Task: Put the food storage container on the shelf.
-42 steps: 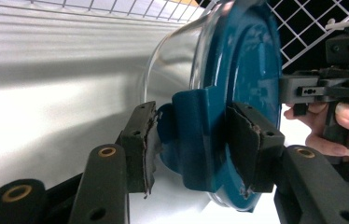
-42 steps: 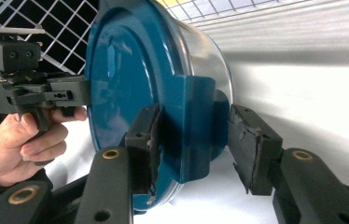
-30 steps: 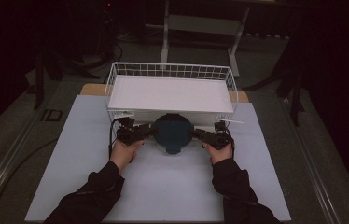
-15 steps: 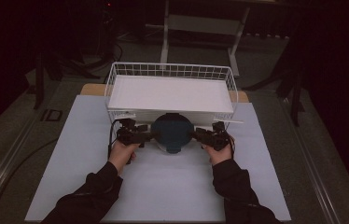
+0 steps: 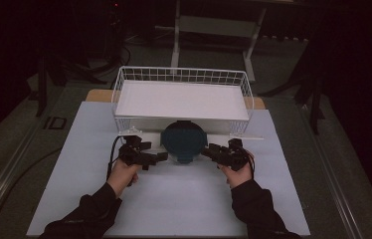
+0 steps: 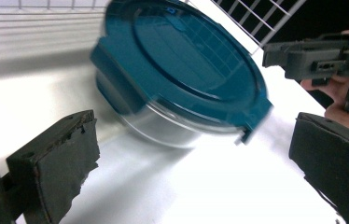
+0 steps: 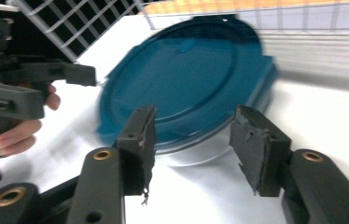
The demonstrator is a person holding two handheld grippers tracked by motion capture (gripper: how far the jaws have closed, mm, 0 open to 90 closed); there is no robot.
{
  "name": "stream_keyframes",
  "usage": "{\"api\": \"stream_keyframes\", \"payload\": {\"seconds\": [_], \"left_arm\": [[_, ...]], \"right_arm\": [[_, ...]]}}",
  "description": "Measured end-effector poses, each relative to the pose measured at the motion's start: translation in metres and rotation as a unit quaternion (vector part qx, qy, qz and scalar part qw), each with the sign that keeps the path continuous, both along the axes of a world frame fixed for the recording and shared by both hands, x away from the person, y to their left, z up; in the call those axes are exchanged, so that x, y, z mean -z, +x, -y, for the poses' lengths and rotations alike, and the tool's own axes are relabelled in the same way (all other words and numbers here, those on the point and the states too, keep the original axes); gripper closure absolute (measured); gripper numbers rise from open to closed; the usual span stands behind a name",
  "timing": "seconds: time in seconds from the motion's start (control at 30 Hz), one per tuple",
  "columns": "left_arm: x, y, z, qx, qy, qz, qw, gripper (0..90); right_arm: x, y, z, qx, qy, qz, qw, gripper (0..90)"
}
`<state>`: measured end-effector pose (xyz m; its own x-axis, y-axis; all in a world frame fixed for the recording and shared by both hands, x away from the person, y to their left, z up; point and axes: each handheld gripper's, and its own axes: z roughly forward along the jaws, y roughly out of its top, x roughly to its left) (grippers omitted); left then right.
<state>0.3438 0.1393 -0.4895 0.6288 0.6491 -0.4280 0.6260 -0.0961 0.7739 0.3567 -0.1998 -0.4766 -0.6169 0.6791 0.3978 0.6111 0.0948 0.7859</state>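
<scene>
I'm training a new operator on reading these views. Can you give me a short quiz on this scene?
1. True or false: the left gripper is clamped on the container's teal lid.
2. Where does the round container stand: A) inside the wire basket, B) on the white table in front of the basket, C) held up in the air by the right gripper?
3. What is inside the wire basket?

Key:
1. False; its jaws stand wide apart, having just been opening, with nothing between them.
2. B.
3. Nothing but its white floor.
</scene>
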Motion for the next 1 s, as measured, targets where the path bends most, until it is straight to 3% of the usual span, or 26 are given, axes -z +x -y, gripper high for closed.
{"api": "stream_keyframes", "payload": {"seconds": [0.13,0.2,0.33,0.5,0.6,1.0], "left_arm": [[-0.003,-0.010,-0.004,0.002,-0.004,0.010,0.9999,1.5],[-0.008,-0.020,-0.006,0.007,0.005,0.025,0.9997,1.5],[-0.011,-0.031,-0.007,0.014,0.015,0.033,0.9993,1.5],[-0.017,-0.054,-0.012,0.020,0.034,0.056,0.9977,1.5],[-0.016,-0.062,-0.017,0.016,0.035,0.056,0.9977,1.5],[-0.006,-0.084,-0.023,0.020,0.029,0.075,0.9965,1.5]], "right_arm": [[-0.003,-0.009,-0.003,-0.017,0.005,0.000,0.9998,54.0],[-0.003,-0.018,-0.008,-0.033,0.006,-0.007,0.9994,57.9],[-0.002,-0.027,-0.015,-0.048,-0.006,-0.004,0.9988,64.4],[0.000,-0.033,-0.026,-0.070,-0.013,-0.010,0.9974,78.9],[0.003,-0.033,-0.033,-0.078,-0.019,-0.016,0.9966,89.9],[0.014,-0.023,-0.056,-0.080,-0.037,-0.024,0.9958,90.0]]}}
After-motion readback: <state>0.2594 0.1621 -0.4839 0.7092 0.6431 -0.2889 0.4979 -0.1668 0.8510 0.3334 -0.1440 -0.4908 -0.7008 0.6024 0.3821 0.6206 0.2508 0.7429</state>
